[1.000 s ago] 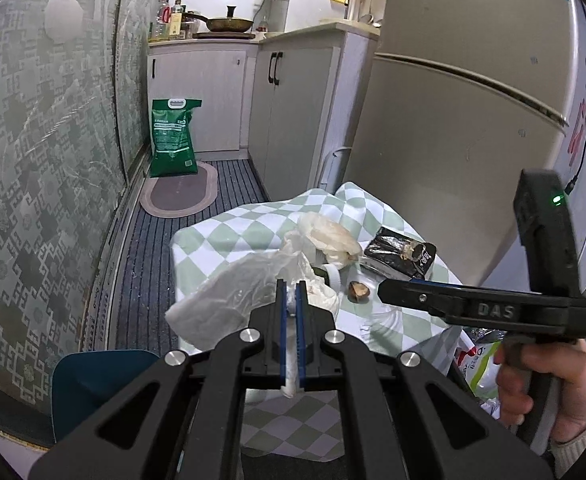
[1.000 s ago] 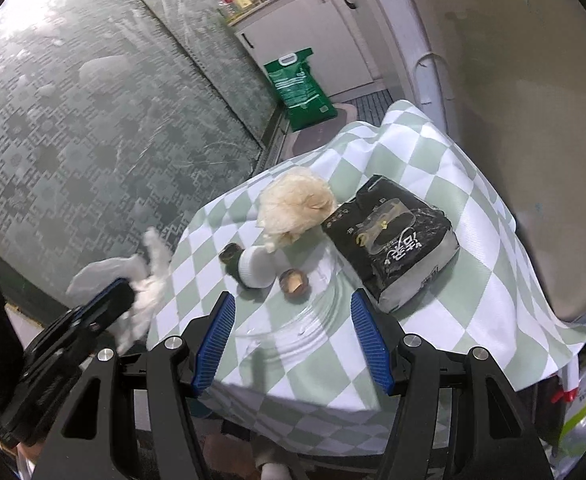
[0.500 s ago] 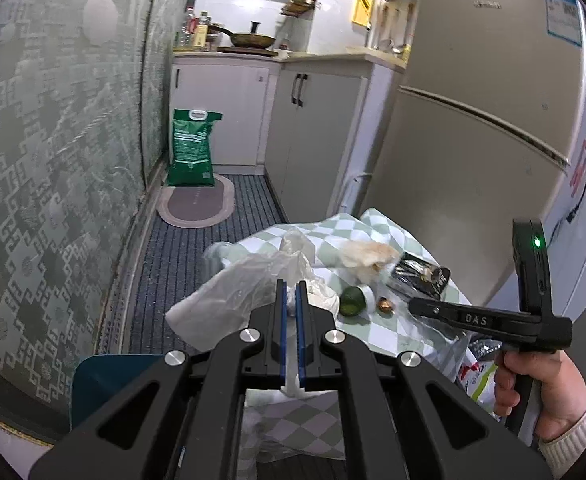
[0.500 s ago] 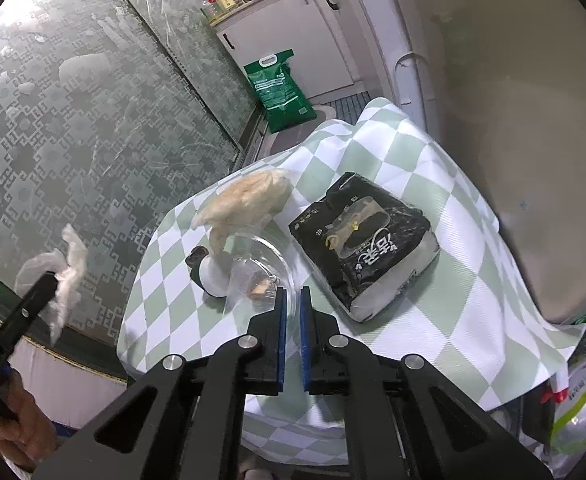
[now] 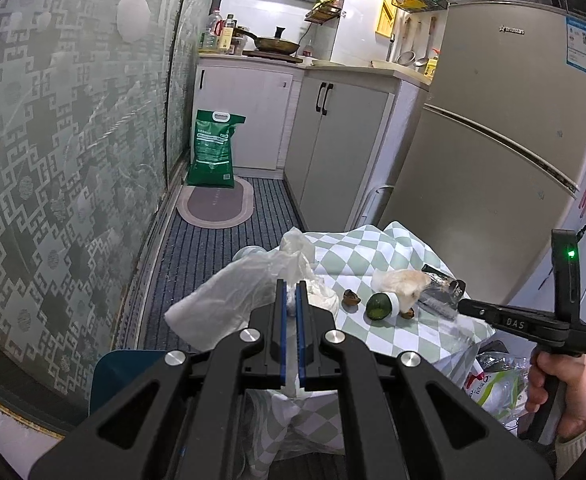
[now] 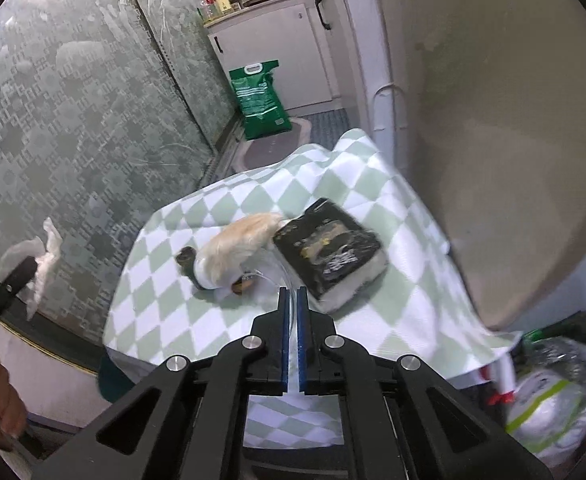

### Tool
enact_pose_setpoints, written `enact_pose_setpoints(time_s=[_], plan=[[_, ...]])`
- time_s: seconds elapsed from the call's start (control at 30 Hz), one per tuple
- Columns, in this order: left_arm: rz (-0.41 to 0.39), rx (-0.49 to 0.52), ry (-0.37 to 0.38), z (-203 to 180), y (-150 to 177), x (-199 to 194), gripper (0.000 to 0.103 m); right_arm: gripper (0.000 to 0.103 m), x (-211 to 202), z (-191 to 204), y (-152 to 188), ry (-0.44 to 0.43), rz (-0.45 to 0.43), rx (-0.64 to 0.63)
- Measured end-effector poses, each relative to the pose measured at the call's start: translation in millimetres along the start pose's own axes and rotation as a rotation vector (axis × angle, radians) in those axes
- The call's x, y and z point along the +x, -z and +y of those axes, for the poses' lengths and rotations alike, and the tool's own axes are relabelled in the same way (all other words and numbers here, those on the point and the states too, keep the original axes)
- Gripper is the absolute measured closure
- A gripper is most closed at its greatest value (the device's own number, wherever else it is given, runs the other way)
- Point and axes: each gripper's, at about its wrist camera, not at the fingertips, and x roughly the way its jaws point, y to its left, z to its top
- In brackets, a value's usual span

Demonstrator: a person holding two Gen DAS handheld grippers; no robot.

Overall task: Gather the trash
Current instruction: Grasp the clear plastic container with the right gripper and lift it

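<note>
My left gripper (image 5: 291,294) is shut on a white plastic bag (image 5: 237,300) and holds it up, left of the table; the bag also shows in the right wrist view (image 6: 39,256). My right gripper (image 6: 292,300) is shut on a clear plastic lid (image 6: 281,276) at the front of the checked tablecloth (image 6: 373,184). On the cloth lie a crumpled beige wrapper (image 6: 237,244), a small white cup with a green top (image 5: 381,306), brown shell bits (image 5: 351,300) and a black packet (image 6: 329,252).
A fridge (image 5: 505,152) stands right of the table. Full plastic bags (image 6: 553,392) lie on the floor at the right. Cabinets (image 5: 333,140), a green sack (image 5: 213,148) and a floor mat (image 5: 215,208) are behind. A patterned glass wall (image 5: 53,160) runs on the left.
My right gripper went from open to shut on the clear lid and has pulled it toward the table's front. My left gripper with the bag has drawn back and up from the table.
</note>
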Motion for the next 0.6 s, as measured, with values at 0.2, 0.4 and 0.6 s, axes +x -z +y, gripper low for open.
enact_pose_setpoints(time_s=[0.2,0.4,0.6], plan=[[-0.002,-0.008,0.0,3.7,-0.7,-3.5,0.098,0.1,-14.3,-1.3,-4.9,0.061,-0.044,-0.038],[0.022,-0.015,-0.031,11.5,1.9,-3.7,0.098,0.1,-22.9,22.7,-13.1,0.024,-0.073,-0.074],[0.077,-0.041,-0.082,35.8,10.2,1.8,0.098,0.1,-25.1,57.5,-16.8,-0.032,-0.087,-0.126]])
